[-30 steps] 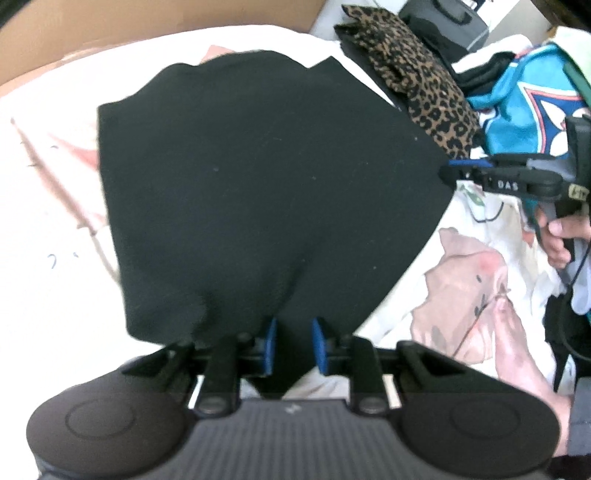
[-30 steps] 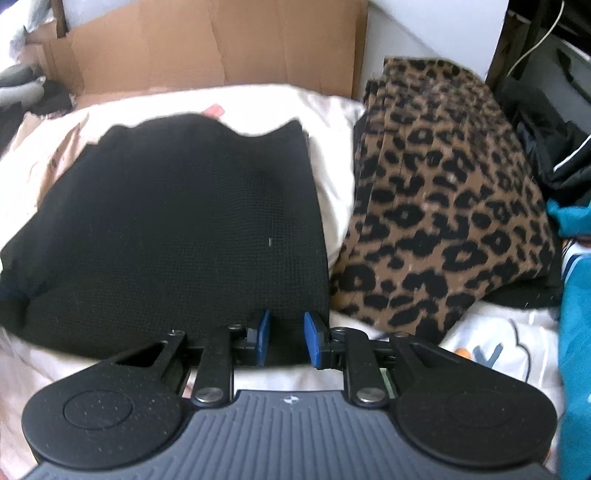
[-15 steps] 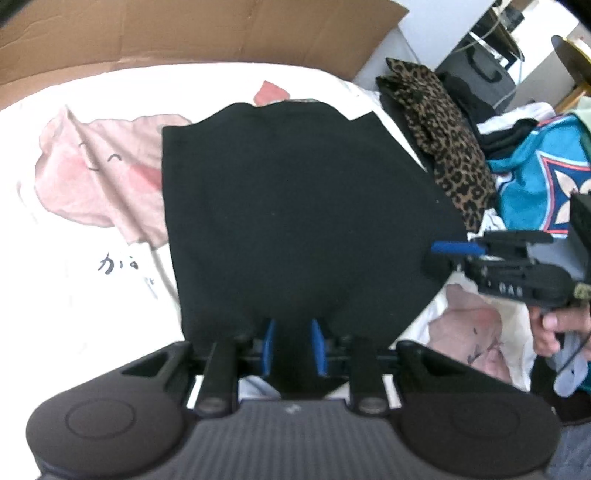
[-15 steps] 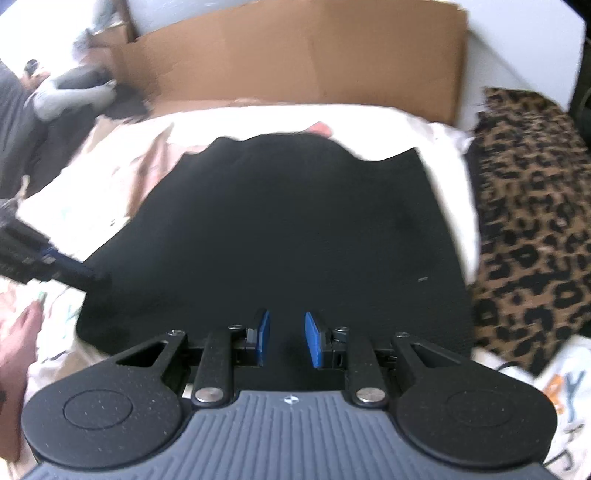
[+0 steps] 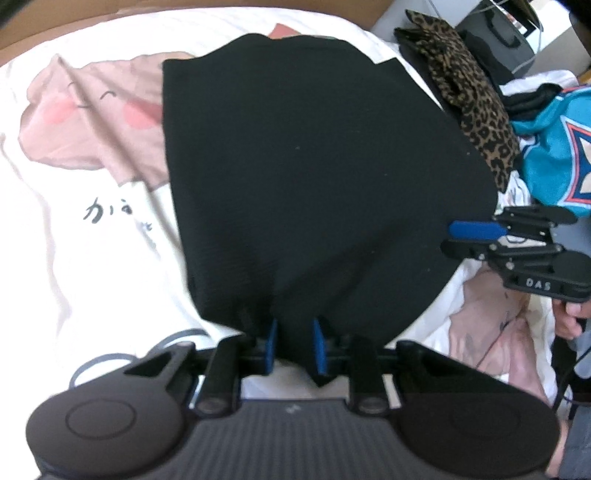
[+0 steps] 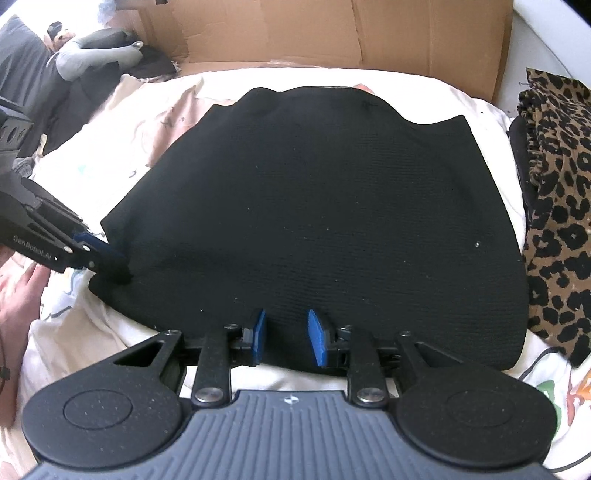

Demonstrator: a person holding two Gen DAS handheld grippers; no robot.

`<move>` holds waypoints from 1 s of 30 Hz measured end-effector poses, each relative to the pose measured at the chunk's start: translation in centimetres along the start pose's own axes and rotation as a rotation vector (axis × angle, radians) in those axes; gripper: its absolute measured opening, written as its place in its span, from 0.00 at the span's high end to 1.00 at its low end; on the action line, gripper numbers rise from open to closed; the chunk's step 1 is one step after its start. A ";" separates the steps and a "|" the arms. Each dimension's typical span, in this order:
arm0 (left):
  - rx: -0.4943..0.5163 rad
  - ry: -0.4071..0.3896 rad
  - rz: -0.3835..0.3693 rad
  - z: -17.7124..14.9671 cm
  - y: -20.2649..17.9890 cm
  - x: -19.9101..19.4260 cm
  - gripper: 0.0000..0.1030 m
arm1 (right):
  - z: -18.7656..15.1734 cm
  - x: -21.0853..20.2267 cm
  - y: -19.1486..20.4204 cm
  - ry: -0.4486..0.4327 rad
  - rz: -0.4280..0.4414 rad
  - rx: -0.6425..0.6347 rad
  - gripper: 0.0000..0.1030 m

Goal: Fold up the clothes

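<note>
Both grippers sit at the near edge of the black garment (image 6: pixel 325 206), which lies spread flat on a white bedsheet (image 5: pixel 92 266) printed with pink cartoon figures. Left gripper (image 5: pixel 294 349) is clamped on a bunched fold of the black fabric — a corner of cloth pokes out below its blue pads. Right gripper (image 6: pixel 284 338) has just been easing its jaws apart; the hem lies between its blue pads, and the pads no longer press on it. A leopard-print garment (image 6: pixel 554 206) is piled just beside the black one, on its right side, and flattened cardboard (image 6: pixel 332 33) stands behind the bed — a teal garment (image 5: pixel 550 147) lies past the leopard print.
</note>
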State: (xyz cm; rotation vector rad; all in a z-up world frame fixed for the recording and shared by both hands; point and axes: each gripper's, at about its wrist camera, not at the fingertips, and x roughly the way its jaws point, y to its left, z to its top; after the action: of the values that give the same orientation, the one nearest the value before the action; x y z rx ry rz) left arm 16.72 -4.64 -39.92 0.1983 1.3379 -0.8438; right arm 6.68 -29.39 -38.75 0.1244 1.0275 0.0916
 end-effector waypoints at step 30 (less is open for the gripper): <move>0.149 0.015 -0.042 -0.7 -3.6 1.0 0.79 | 0.3 1.0 6.7 0.062 0.108 -0.168 0.69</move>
State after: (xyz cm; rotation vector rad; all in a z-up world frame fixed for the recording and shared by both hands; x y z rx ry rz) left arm 13.88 -7.19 -39.78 0.2938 1.2979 -0.9801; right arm 7.34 -22.69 -38.49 0.0242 1.0706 0.2810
